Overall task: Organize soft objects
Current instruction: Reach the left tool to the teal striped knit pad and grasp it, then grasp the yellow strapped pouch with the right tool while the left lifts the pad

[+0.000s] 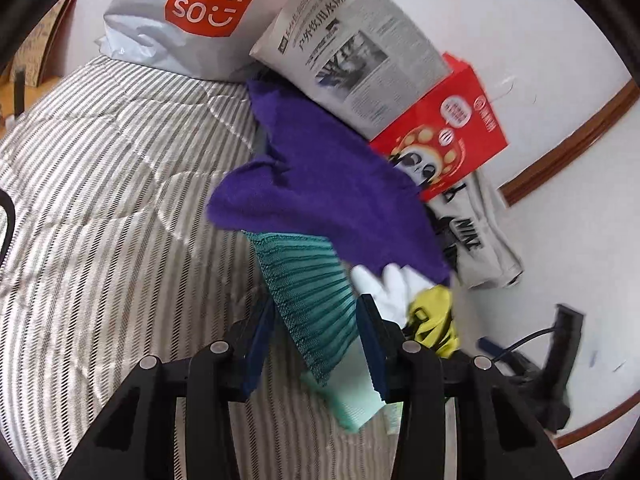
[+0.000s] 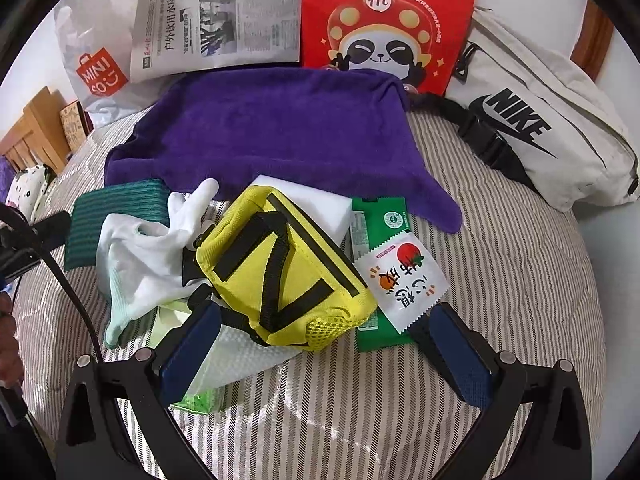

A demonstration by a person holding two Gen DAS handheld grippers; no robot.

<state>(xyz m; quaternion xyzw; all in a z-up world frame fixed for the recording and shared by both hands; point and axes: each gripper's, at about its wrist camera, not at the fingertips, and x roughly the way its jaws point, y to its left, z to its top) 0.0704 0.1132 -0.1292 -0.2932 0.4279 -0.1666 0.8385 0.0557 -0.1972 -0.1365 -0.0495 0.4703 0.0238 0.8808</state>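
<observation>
My left gripper is shut on a teal ribbed cloth, which fills the gap between its blue pads and hangs slightly off the bed. That cloth lies at the left of the pile in the right wrist view. A purple towel is spread behind the pile. My right gripper is open wide, its fingers on either side of the near end of a yellow pouch without touching it. A white glove lies crumpled left of the pouch, and a white sponge block sits behind it.
Everything rests on a striped bedspread. Two sachets lie right of the pouch and a wipes pack under the left finger. Along the wall stand a Miniso bag, a newspaper-print bag, a red panda bag and a white Nike bag.
</observation>
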